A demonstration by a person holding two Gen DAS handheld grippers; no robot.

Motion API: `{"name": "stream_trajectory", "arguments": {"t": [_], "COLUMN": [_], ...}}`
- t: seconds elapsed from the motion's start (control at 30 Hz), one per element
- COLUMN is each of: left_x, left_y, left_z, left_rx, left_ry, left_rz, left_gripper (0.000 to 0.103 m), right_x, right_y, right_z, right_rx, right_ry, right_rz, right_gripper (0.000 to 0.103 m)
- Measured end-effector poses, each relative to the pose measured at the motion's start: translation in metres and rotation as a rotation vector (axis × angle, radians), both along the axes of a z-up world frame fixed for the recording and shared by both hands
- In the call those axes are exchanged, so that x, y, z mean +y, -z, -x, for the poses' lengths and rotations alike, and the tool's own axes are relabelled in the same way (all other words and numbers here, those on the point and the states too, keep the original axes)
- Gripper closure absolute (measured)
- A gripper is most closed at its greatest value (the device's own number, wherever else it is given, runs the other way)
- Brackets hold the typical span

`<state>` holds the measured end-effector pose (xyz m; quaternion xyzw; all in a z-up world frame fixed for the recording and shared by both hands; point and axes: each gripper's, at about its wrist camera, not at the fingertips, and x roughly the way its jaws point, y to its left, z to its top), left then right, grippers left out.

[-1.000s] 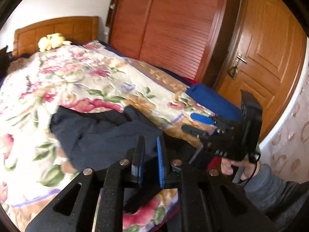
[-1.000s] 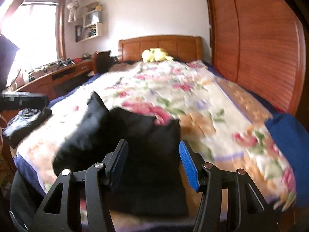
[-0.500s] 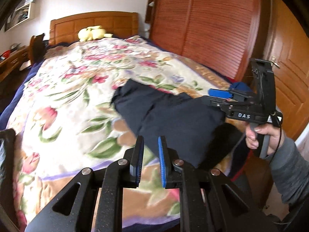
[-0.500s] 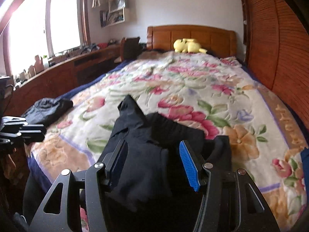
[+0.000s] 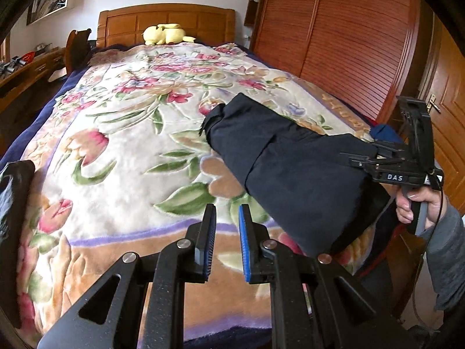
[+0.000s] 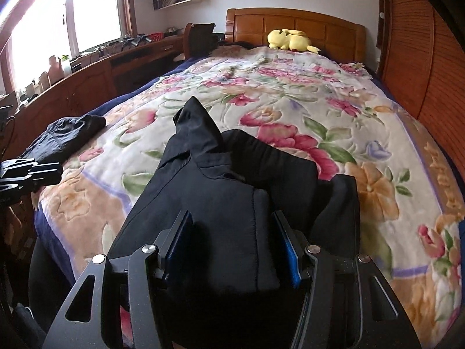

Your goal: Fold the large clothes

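A folded dark navy garment (image 5: 290, 168) lies on the floral blanket (image 5: 122, 157) near the foot of the bed, its near end raised off the bed. My right gripper (image 6: 232, 224) is shut on that thick near end, the cloth (image 6: 221, 203) filling the space between both blue pads. The left wrist view shows the same right gripper (image 5: 360, 149) at the right, held by a hand in a grey sleeve. My left gripper (image 5: 227, 212) hovers over bare blanket left of the garment, its jaws a narrow gap apart with nothing between them; it also shows at the edge (image 6: 55, 171).
A second dark garment (image 6: 64, 136) lies bunched at the bed's left edge. A yellow plush toy (image 6: 290, 40) rests by the wooden headboard (image 6: 319, 29). A wooden wardrobe (image 5: 348, 43) and door (image 5: 447, 116) flank the right side, a long desk (image 6: 87, 78) the left.
My left gripper has swung left off the dark garment and now faces up the bed. The right gripper has kept its grip while the garment shifted toward the bed's foot.
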<state>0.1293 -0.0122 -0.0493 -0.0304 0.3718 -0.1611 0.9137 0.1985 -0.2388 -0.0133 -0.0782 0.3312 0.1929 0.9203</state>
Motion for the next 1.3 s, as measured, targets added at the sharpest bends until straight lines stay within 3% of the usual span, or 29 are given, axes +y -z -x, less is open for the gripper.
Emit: {"name": "stream_trajectory", "arguments": {"t": [0.3, 0.37, 0.43, 0.53, 0.8, 1.0, 1.13, 1.3], "left_x": [0.007, 0.005, 0.004, 0.003, -0.003, -0.011, -0.020, -0.031], "left_y": [0.009, 0.011, 0.014, 0.018, 0.027, 0.028, 0.030, 0.032], "left_z": [0.002, 0.003, 0.002, 0.002, 0.004, 0.002, 0.000, 0.000], "left_rx": [0.013, 0.016, 0.022, 0.030, 0.048, 0.052, 0.056, 0.061], "left_ry": [-0.021, -0.022, -0.021, -0.018, -0.004, 0.014, 0.034, 0.059], "left_rz": [-0.004, -0.005, -0.002, 0.003, 0.014, 0.014, 0.016, 0.015], "left_gripper": [0.087, 0.087, 0.087, 0.087, 0.087, 0.086, 0.086, 0.086], "right_x": [0.003, 0.005, 0.007, 0.009, 0.009, -0.032, -0.078, -0.112], "right_y": [0.009, 0.011, 0.011, 0.007, -0.031, -0.038, -0.016, 0.033], "right_z": [0.000, 0.000, -0.002, 0.000, 0.041, 0.071, 0.075, 0.074], "right_rx": [0.017, 0.017, 0.021, 0.007, -0.178, -0.274, -0.211, -0.040], "right_ry": [-0.029, -0.030, -0.033, -0.071, -0.106, 0.028, 0.179, 0.275], "right_rz": [-0.005, 0.022, 0.053, 0.069, 0.034, 0.059, 0.046, 0.063], "right_gripper": [0.046, 0.058, 0.087, 0.096, 0.099, 0.100, 0.100, 0.100]}}
